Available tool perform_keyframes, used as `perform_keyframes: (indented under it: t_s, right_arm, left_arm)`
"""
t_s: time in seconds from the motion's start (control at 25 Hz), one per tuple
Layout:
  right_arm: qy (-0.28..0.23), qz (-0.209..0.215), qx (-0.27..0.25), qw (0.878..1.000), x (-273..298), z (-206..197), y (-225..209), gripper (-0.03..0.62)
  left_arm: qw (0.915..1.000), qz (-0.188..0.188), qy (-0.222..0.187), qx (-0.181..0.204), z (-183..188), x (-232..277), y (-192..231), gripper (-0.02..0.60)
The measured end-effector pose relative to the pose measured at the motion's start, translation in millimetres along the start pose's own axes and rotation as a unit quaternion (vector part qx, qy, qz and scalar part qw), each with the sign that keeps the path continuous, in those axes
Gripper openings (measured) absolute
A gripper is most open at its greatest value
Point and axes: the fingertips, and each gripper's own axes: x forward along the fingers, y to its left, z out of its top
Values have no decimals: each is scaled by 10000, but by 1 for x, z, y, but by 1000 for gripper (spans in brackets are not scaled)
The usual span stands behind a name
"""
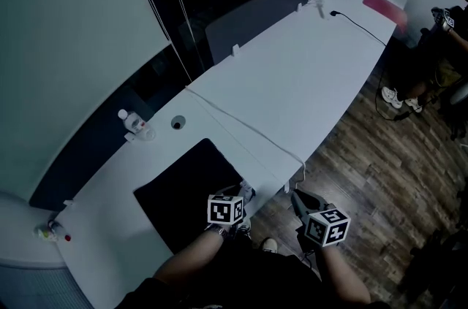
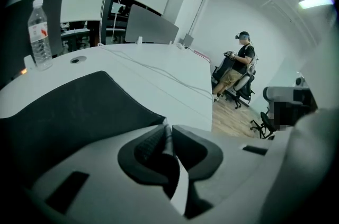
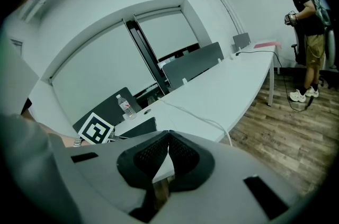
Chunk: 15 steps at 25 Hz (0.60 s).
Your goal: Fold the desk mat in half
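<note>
The black desk mat (image 1: 186, 187) lies flat on the white table (image 1: 292, 88), near its front edge. In the left gripper view the desk mat (image 2: 69, 112) spreads out to the left ahead of the jaws. My left gripper (image 1: 243, 192) is at the mat's near right corner. Its jaws stand almost together with a thin strip of the mat's edge pinched between them, as the left gripper (image 2: 166, 133) shows in its own view. My right gripper (image 1: 298, 201) hangs just off the table's front edge, over the floor. In its own view the right gripper (image 3: 168, 134) is shut, tips touching, holding nothing.
A water bottle (image 1: 133, 123) and a round cable hole (image 1: 177, 123) sit behind the mat. A white cable (image 1: 248, 128) crosses the table just right of the mat. Grey partition screens (image 1: 256, 15) line the far edge. A person (image 1: 446, 23) stands at the far right end.
</note>
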Motion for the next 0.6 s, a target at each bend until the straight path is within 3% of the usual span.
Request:
perform_keyframes:
  t_s: [0.24,0.6]
  right_arm:
    - [25,103,-38,9999,2,-1,5,23]
    - [41,380,11,9993,-4,0,15,23]
  left_arm:
    - [9998,-6,-151,151,7,-6,-6,75]
    - [9991,57,-401,132,12,-20,-17,67]
